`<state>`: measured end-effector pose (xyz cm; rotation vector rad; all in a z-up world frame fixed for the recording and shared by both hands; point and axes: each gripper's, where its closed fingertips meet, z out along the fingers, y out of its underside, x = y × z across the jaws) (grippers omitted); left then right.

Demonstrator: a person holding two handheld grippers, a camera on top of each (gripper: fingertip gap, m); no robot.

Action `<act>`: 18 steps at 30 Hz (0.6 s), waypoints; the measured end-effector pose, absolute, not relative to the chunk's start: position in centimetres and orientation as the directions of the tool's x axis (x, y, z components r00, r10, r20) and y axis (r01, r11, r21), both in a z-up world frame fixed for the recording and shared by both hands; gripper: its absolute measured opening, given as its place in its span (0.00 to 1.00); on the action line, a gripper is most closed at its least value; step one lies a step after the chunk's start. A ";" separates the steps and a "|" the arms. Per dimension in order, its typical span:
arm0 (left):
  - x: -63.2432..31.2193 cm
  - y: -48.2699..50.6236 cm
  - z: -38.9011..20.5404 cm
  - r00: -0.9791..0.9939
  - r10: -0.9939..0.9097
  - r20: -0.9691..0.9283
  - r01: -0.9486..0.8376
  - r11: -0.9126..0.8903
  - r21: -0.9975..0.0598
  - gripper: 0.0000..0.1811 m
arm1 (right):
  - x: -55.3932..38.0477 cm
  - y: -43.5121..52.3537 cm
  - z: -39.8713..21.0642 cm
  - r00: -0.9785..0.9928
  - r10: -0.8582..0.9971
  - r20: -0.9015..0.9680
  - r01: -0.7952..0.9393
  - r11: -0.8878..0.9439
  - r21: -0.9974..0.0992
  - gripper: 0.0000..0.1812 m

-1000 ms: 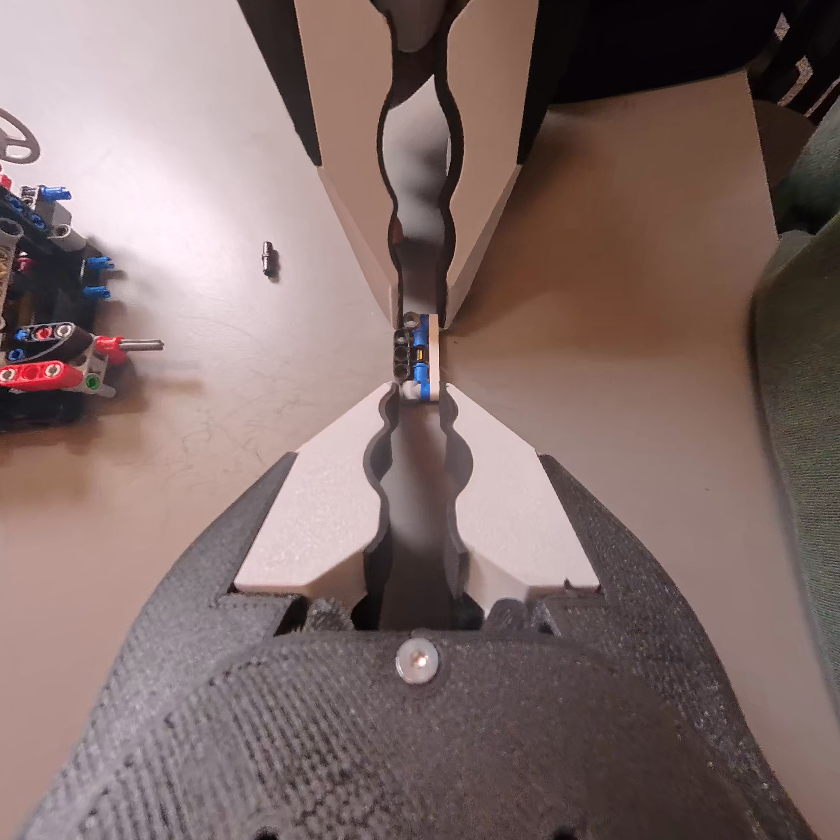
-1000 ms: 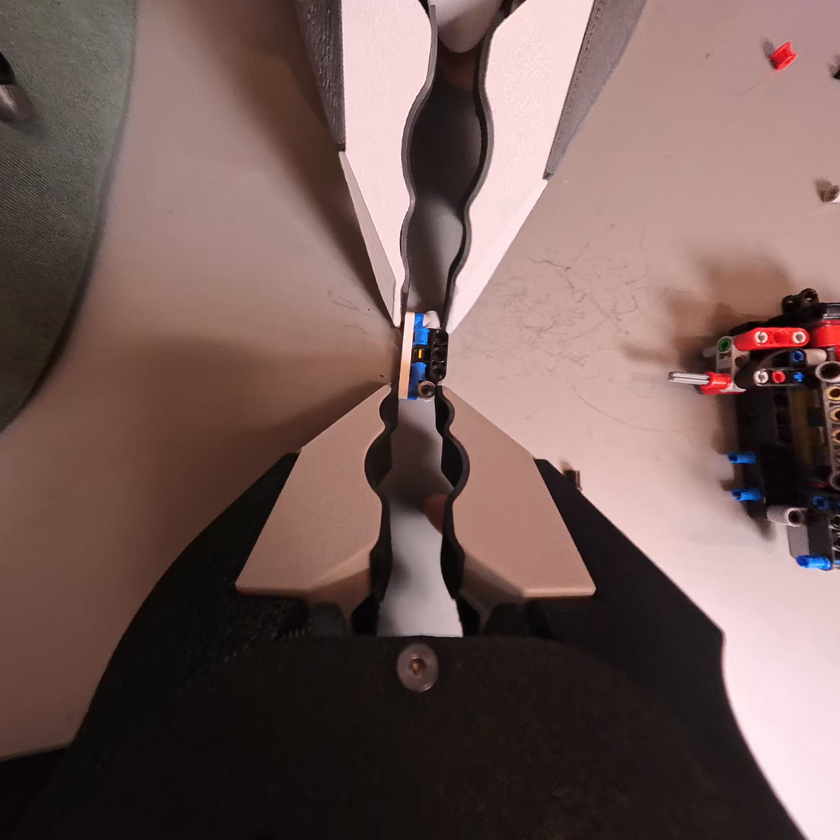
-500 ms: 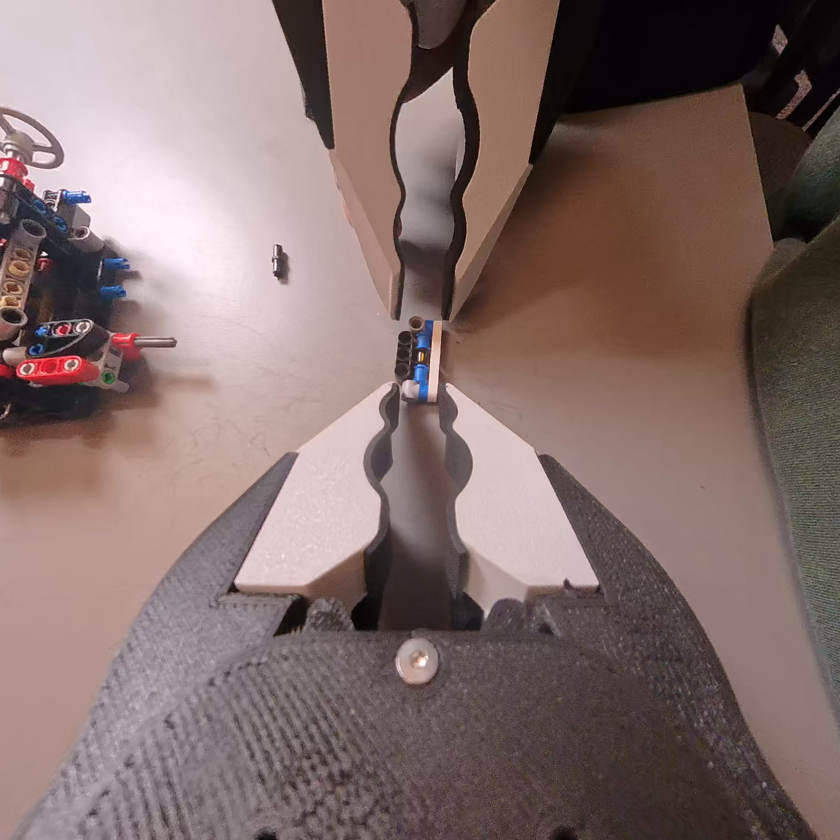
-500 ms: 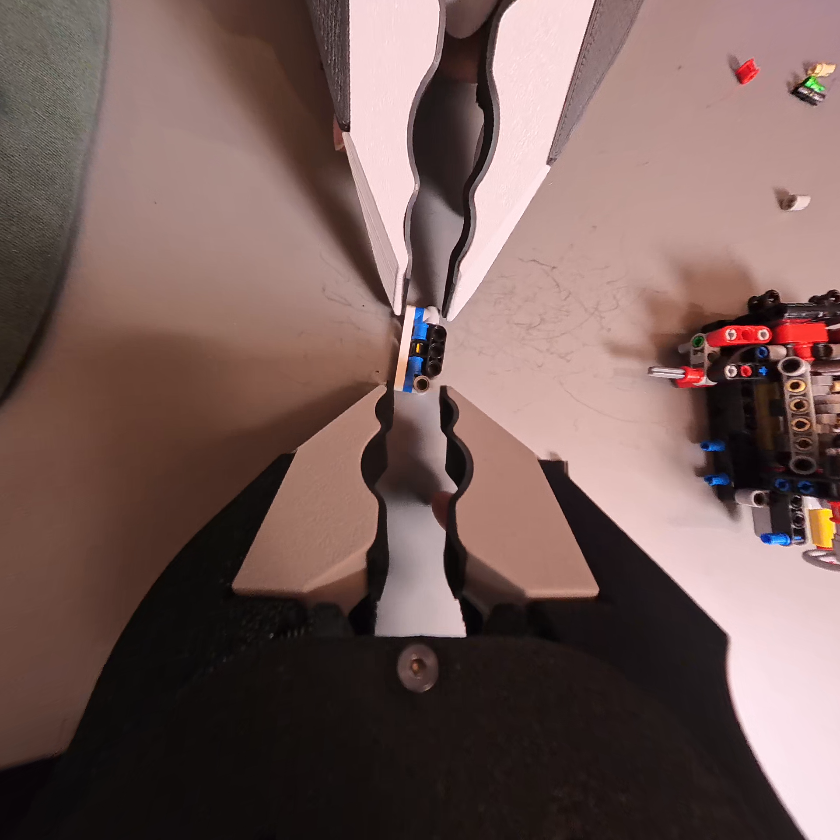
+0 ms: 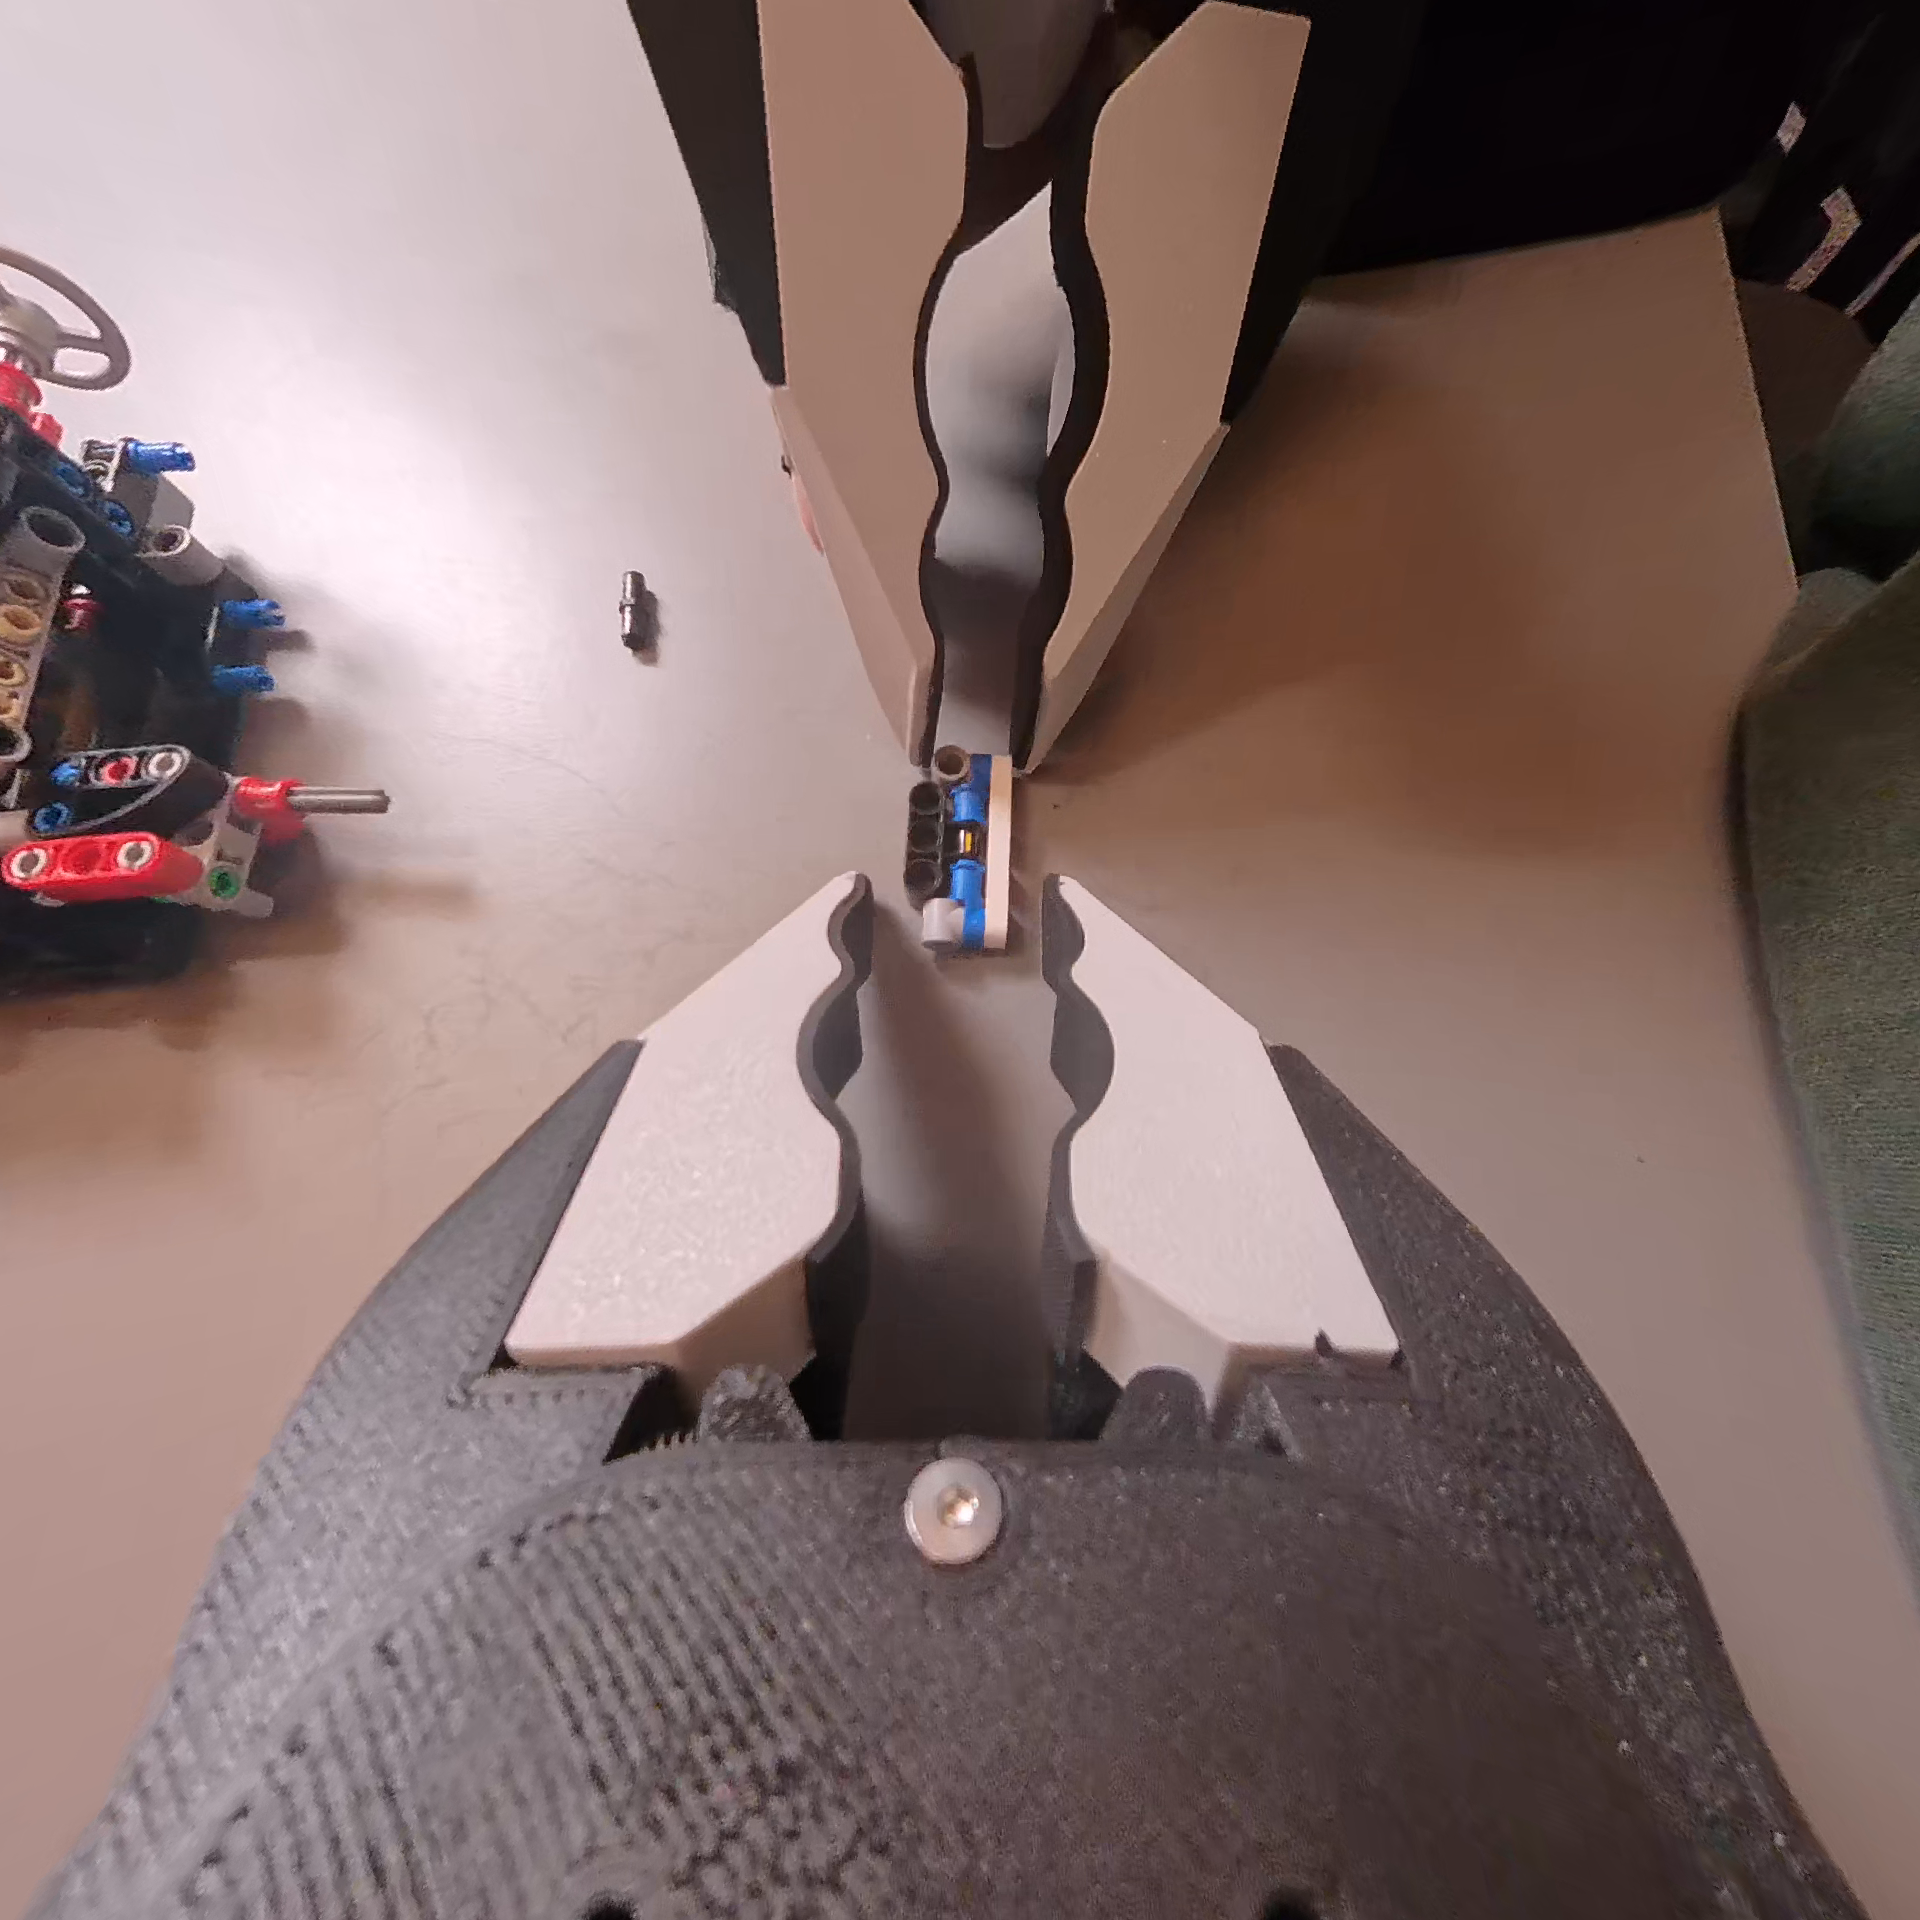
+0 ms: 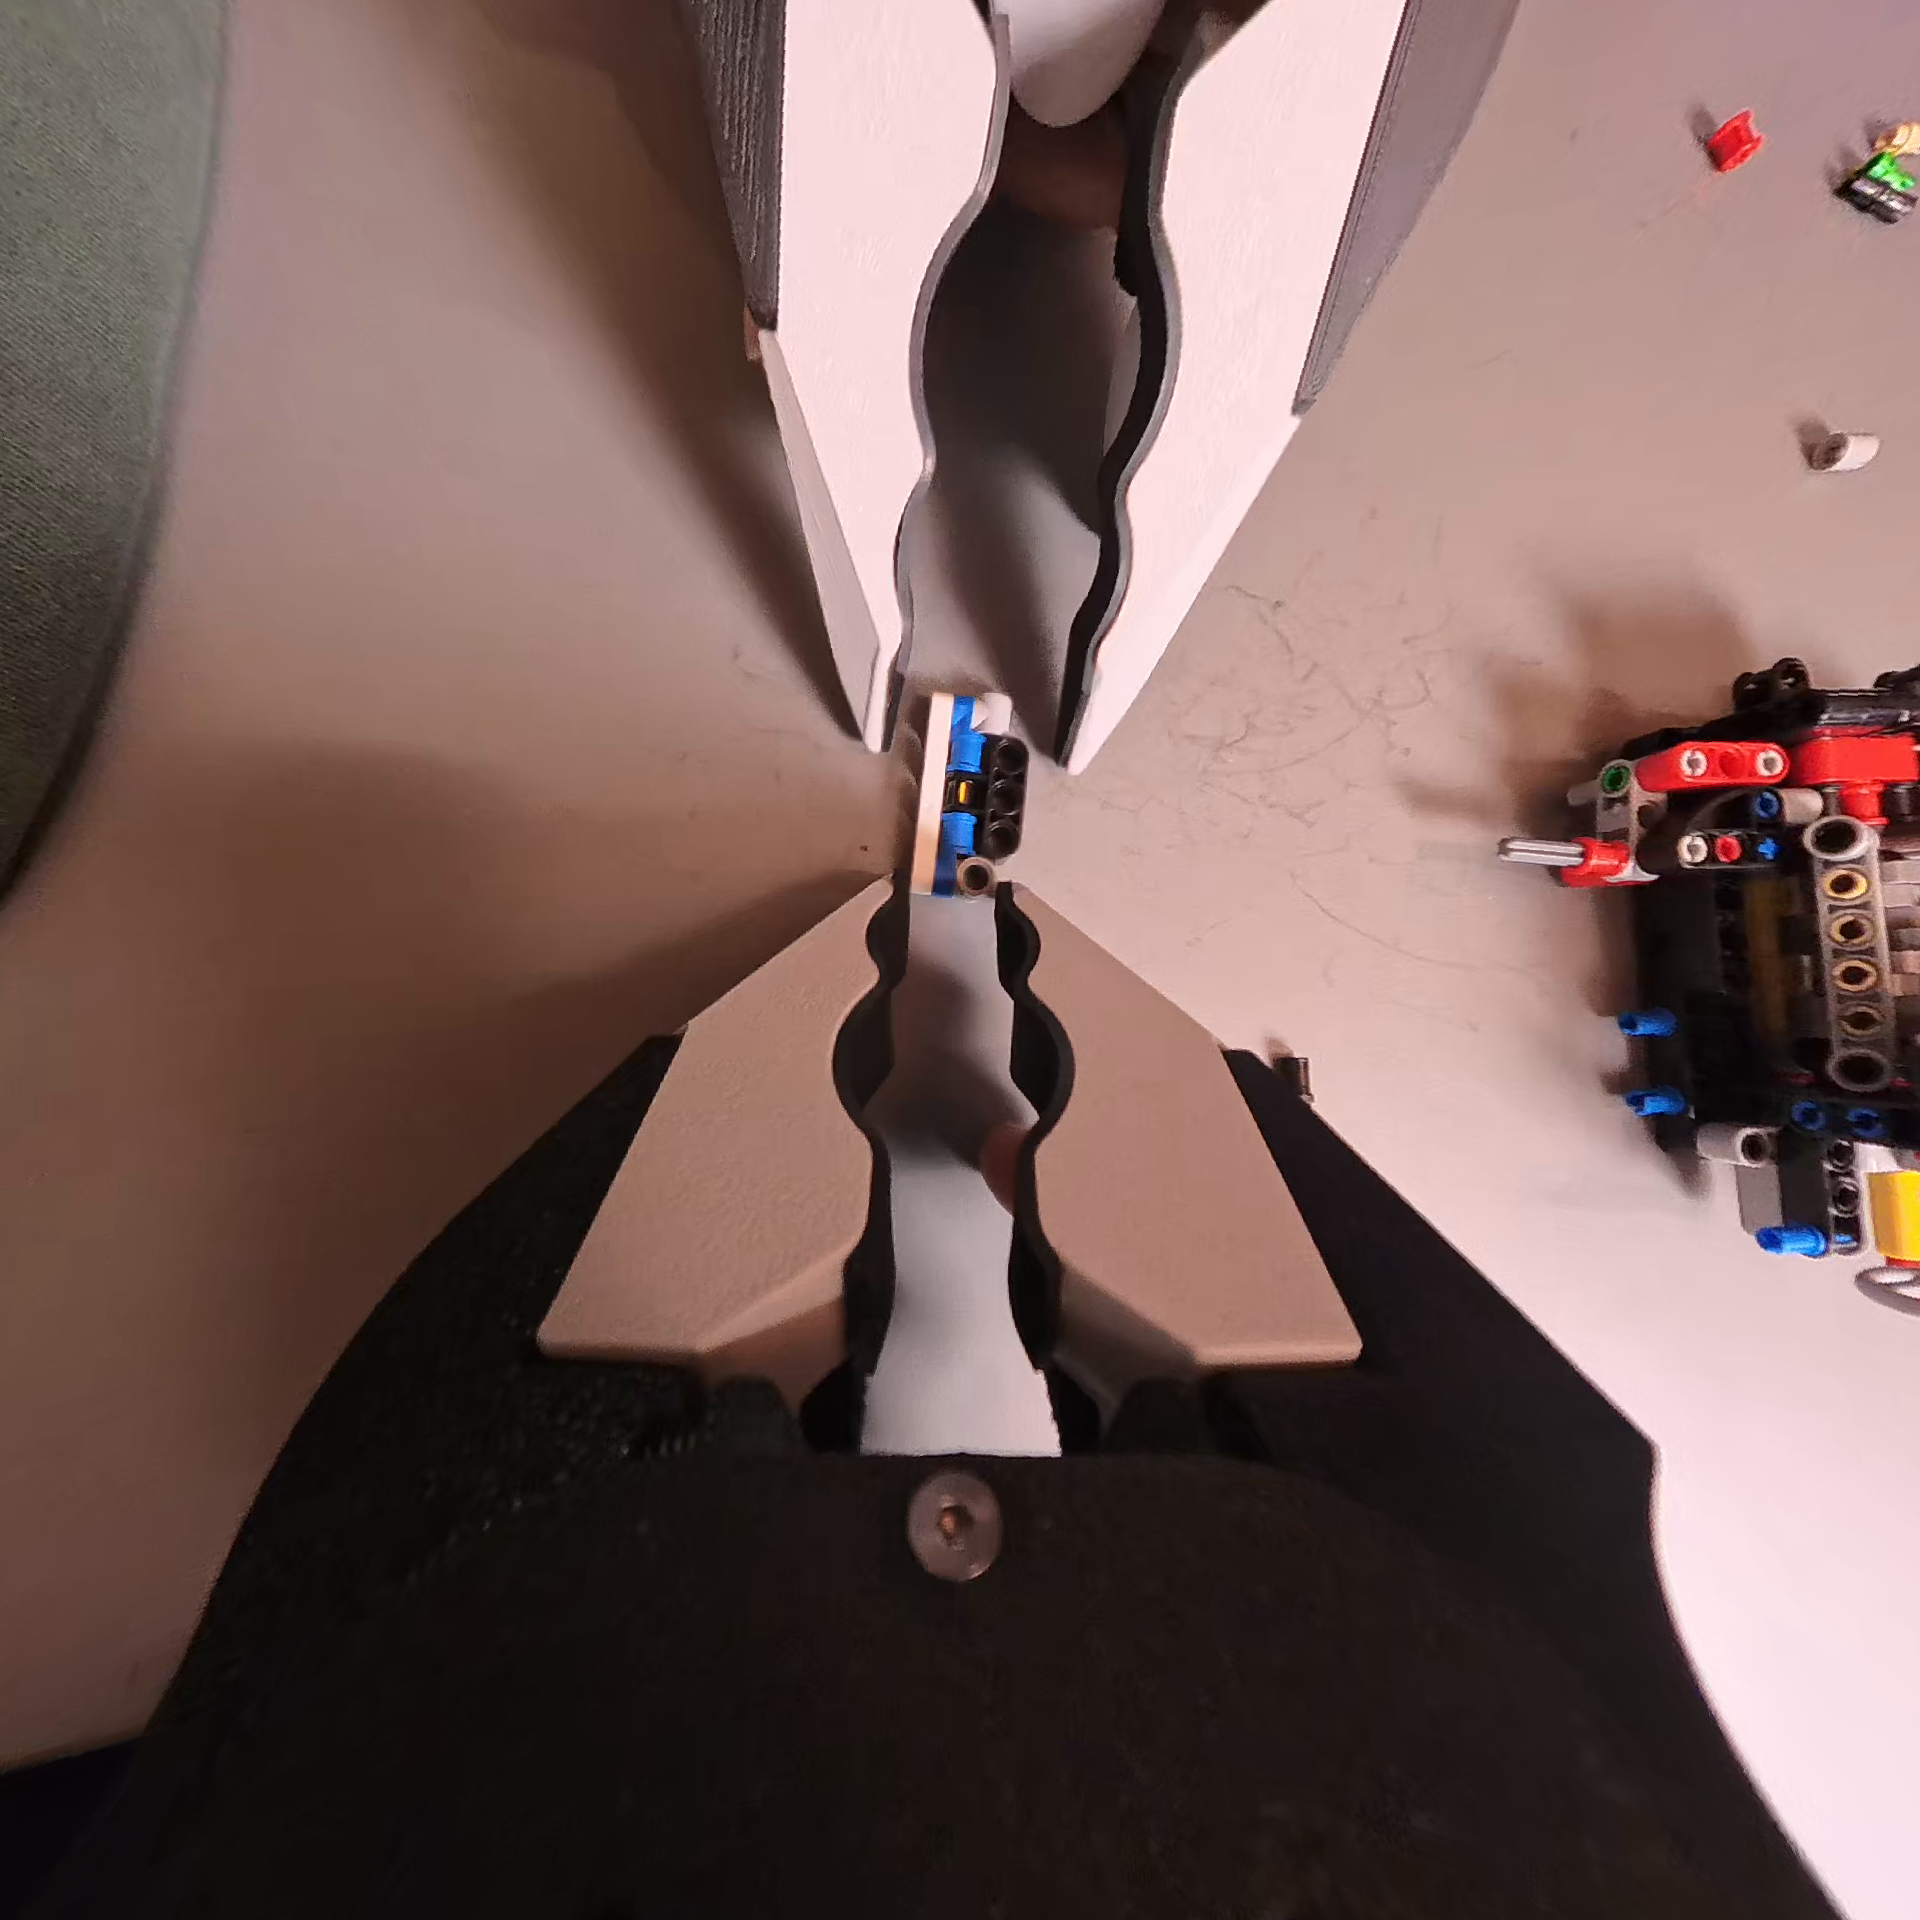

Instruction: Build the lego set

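Note:
A small assembly [image 5: 961, 847] of a white plate, blue pins and a black beam hangs between the two grippers above the tan table [image 5: 1351, 831]. My left gripper [image 5: 956, 894] is open, with its tips on either side of the assembly's near end and not touching it. My right gripper [image 6: 948, 899] is shut on the other end of the small assembly [image 6: 966, 800]. The right gripper also shows in the left wrist view [image 5: 971, 753], coming in from the top. The left gripper shows in the right wrist view [image 6: 977, 743], with its jaws apart.
The partly built black, red and grey lego car [image 5: 104, 727] sits at the left and also shows in the right wrist view [image 6: 1766, 935]. A loose black pin [image 5: 634, 611] lies near it. Red [image 6: 1730, 138], green [image 6: 1886, 185] and white [image 6: 1844, 452] loose parts lie farther off. Green fabric [image 5: 1849, 935] borders the table. The tips of both grippers are at nearly the same place.
My left gripper's jaws have opened and let go of the small assembly. The right gripper still holds it. Both views have shifted a little.

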<state>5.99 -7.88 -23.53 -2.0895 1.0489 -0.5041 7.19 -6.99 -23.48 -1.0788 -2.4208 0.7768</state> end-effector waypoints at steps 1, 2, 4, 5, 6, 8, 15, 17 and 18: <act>6.1 -7.8 -23.5 0.588 -0.808 0.016 -0.522 -0.395 -0.756 0.16 | 7.2 -7.0 -23.5 -0.635 0.764 0.116 0.556 0.556 -0.618 0.08; 6.3 -7.8 -23.5 0.586 -0.810 0.012 -0.526 -0.392 -0.755 0.16 | 7.2 -7.1 -23.5 -0.636 0.763 0.119 0.555 0.558 -0.617 0.08; 6.6 -7.8 -23.5 0.579 -0.815 0.001 -0.535 -0.381 -0.754 0.13 | 7.2 -7.2 -23.5 -0.637 0.761 0.123 0.551 0.562 -0.617 0.08; 6.7 -7.9 -23.5 0.577 -0.817 -0.002 -0.538 -0.378 -0.754 0.12 | 7.1 -7.2 -23.5 -0.639 0.759 0.126 0.549 0.565 -0.617 0.08; 6.7 -7.8 -23.5 0.577 -0.817 -0.007 -0.541 -0.376 -0.753 0.11 | 7.2 -7.3 -23.5 -0.642 0.756 0.127 0.546 0.567 -0.616 0.08; 6.5 -7.7 -23.5 0.582 -0.813 -0.027 -0.550 -0.369 -0.749 0.10 | 7.1 -7.3 -23.4 -0.639 0.757 0.138 0.542 0.570 -0.617 0.08; 5.6 -6.5 -21.8 0.605 -0.772 -0.195 -0.576 -0.255 -0.777 0.10 | 6.2 -6.1 -21.8 -0.570 0.810 0.140 0.519 0.487 -0.703 0.08; 5.2 -6.0 -20.8 0.624 -0.749 -0.222 -0.554 -0.225 -0.801 0.10 | 5.8 -5.4 -20.7 -0.521 0.847 0.104 0.511 0.407 -0.757 0.10; 5.0 -5.9 -20.3 0.632 -0.738 -0.236 -0.546 -0.208 -0.812 0.10 | 5.7 -5.0 -20.3 -0.495 0.865 0.079 0.513 0.365 -0.777 0.10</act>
